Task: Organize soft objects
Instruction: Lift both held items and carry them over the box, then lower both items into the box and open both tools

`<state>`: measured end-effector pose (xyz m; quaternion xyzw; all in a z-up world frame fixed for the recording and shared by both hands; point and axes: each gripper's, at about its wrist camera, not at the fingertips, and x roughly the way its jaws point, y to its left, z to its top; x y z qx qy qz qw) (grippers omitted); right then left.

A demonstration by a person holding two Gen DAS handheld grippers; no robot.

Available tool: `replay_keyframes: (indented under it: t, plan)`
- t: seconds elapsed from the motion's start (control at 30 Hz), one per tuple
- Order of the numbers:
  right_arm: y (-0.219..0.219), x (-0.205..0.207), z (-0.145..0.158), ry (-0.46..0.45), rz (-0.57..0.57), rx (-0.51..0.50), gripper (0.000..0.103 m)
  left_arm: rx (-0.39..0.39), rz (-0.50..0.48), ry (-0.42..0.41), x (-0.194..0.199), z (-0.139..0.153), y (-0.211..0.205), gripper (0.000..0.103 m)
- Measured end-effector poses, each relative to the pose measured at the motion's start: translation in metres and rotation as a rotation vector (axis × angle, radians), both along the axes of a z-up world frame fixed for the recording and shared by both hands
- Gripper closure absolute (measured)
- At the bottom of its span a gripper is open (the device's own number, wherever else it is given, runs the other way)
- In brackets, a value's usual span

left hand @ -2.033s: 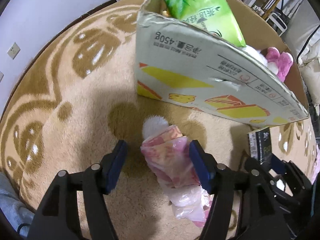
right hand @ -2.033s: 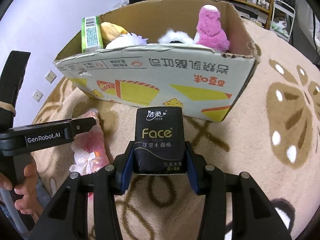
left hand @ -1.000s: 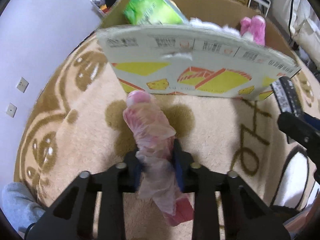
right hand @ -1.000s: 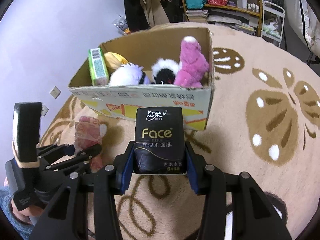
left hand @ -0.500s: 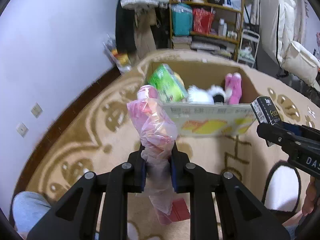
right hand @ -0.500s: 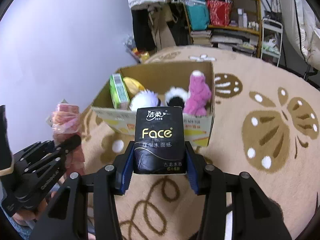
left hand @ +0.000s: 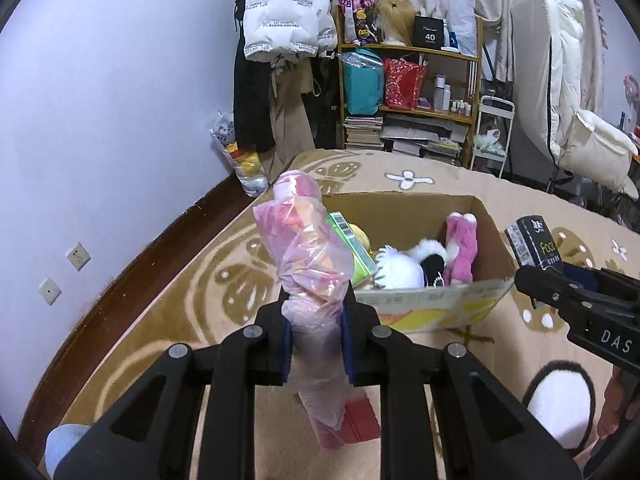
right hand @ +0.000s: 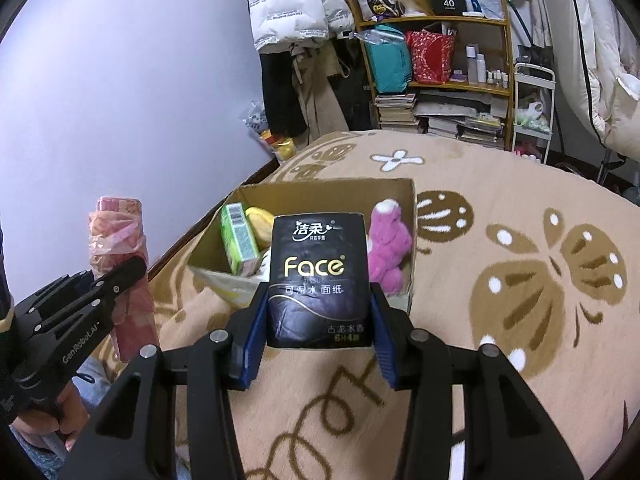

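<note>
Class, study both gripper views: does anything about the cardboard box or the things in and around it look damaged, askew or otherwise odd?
Yes: the cardboard box has a worn near wall, its top edge ragged and bent outward. Inside, the green pack stands tilted on end against the toys rather than lying flat. Nothing has spilled onto the carpet.

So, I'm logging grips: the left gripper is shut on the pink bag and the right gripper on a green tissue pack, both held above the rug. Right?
Not quite. The right gripper holds a black tissue pack, as the right wrist view shows; the green pack lies in the cardboard box. The rest stands.
</note>
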<state>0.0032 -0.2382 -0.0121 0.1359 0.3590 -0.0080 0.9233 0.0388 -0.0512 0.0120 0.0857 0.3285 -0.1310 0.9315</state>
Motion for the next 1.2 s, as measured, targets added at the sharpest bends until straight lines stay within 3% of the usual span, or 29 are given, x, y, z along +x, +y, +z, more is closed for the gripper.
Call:
replay_keyframes:
  t: [0.27,0.5,0.77,1.2]
  plan:
    - [-0.008,0.033,0.001,-0.015,-0.006,-0.031,0.054,0.007,-0.007,-0.027,0.028,0.005,-0.009,0.085]
    - [-0.016,0.059,-0.005,-0.075,-0.006,-0.041,0.054,0.067,-0.039,-0.096,0.055,0.008,-0.032,0.084]
    - [-0.023,0.079,-0.025,-0.047,0.010,-0.037,0.054,0.082,-0.085,-0.073,0.080,-0.010,-0.056,0.084]
    - [-0.037,0.091,-0.038,-0.053,0.015,-0.021,0.054,-0.022,-0.209,-0.043,0.097,-0.022,-0.074,0.085]
